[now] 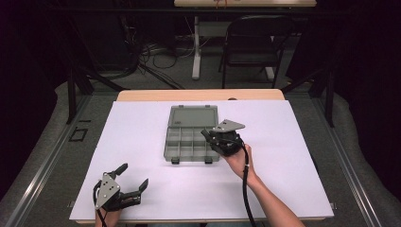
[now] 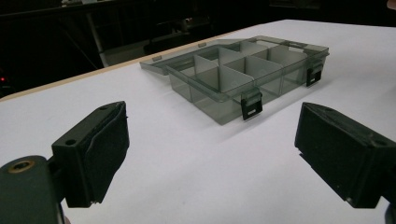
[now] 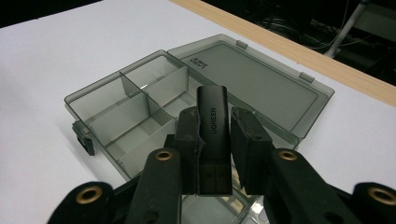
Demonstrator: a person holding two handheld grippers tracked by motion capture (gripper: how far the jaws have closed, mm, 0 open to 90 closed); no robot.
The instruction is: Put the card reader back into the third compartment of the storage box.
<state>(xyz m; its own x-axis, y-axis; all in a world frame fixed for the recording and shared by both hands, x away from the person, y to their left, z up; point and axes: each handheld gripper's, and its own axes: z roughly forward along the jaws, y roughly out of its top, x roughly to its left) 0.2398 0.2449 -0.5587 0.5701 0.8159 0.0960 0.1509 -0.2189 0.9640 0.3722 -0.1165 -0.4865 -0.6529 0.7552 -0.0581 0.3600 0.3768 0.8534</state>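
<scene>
A smoky grey compartment box [image 1: 176, 150] lies open on the white sheet, its lid [image 1: 194, 116] folded back flat. My right gripper [image 1: 208, 134] hovers at the box's right side and is shut on a small black block marked UGREEN [image 3: 213, 100]. In the right gripper view the block stands upright between the two pads [image 3: 189, 128], over the box's near compartments [image 3: 116, 109], which look empty. My left gripper [image 1: 134, 175] rests near the table's front left, open, with nothing between its fingers. From the left gripper view [image 2: 210, 154] the box [image 2: 224, 109] sits ahead with its two black latches facing me.
The white sheet [image 1: 156, 194] covers most of the wooden table [image 1: 142, 94]. A dark folding chair [image 1: 255, 42], a table leg [image 1: 196, 52] and loose cables stand on the floor beyond the far edge.
</scene>
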